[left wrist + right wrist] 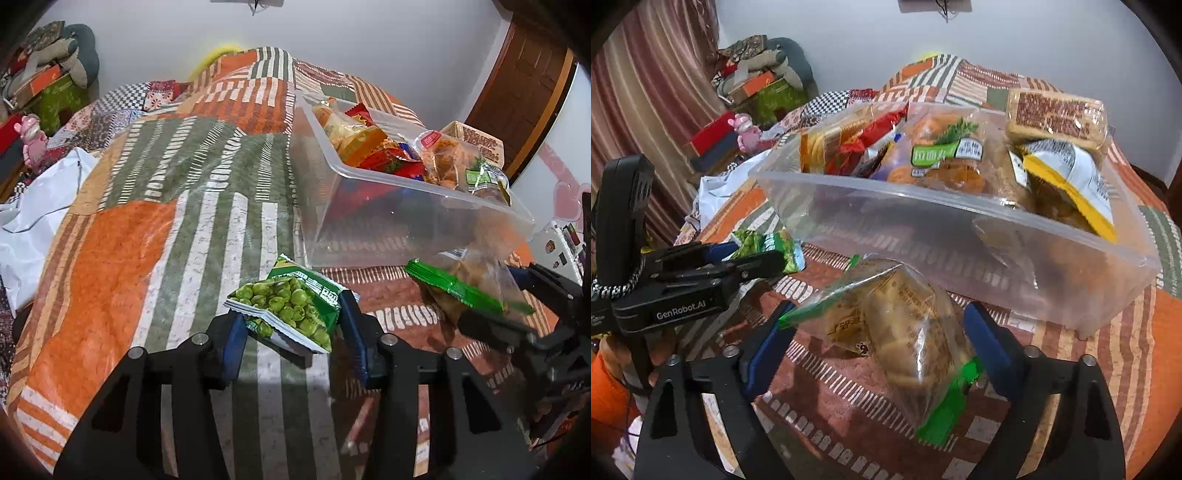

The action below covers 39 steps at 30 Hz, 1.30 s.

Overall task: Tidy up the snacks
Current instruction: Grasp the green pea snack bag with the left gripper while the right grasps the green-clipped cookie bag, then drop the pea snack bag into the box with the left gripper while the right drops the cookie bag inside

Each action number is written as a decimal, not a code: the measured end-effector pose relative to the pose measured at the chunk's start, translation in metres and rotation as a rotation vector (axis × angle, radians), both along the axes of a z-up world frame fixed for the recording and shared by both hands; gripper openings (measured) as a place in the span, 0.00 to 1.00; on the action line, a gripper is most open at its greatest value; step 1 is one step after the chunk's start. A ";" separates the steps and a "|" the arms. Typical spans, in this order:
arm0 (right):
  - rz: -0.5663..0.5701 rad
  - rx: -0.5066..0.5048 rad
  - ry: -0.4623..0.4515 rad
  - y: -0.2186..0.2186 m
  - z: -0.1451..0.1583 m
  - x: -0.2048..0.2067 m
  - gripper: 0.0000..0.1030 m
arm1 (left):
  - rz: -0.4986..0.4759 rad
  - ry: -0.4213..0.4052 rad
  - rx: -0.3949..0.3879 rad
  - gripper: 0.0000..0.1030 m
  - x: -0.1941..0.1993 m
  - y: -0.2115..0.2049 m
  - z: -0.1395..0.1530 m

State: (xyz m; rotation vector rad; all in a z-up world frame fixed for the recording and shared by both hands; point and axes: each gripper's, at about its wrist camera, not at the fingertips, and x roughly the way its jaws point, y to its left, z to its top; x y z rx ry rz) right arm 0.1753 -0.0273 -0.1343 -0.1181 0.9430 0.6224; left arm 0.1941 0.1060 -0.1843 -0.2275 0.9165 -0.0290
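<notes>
A green pea snack packet (291,306) lies on the patchwork bedspread (147,229) between the blue pads of my left gripper (293,332), which is open around it. A clear bag of biscuits with green ends (897,325) lies between the pads of my right gripper (879,332), also open around it; the bag also shows in the left wrist view (469,280). Just beyond both stands a clear plastic bin (960,236) holding several snack packs; it also shows in the left wrist view (388,214). The left gripper and pea packet (768,247) show at the left of the right wrist view.
A white plastic bag (33,218) lies at the bed's left edge. Boxes, a green stool and a pink toy (31,140) stand beyond it by the wall. A wooden door (524,85) is at the far right. A striped curtain (646,110) hangs at left.
</notes>
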 end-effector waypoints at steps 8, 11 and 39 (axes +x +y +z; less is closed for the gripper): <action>0.031 -0.043 -0.083 0.004 0.013 -0.011 0.48 | 0.008 -0.035 0.015 0.46 -0.023 -0.003 0.014; 0.024 -0.038 -0.089 0.002 0.015 -0.010 0.40 | 0.012 -0.056 0.013 0.46 -0.029 -0.003 0.022; -0.066 0.103 -0.260 -0.049 0.089 -0.039 0.36 | -0.048 -0.228 0.027 0.46 -0.048 -0.040 0.101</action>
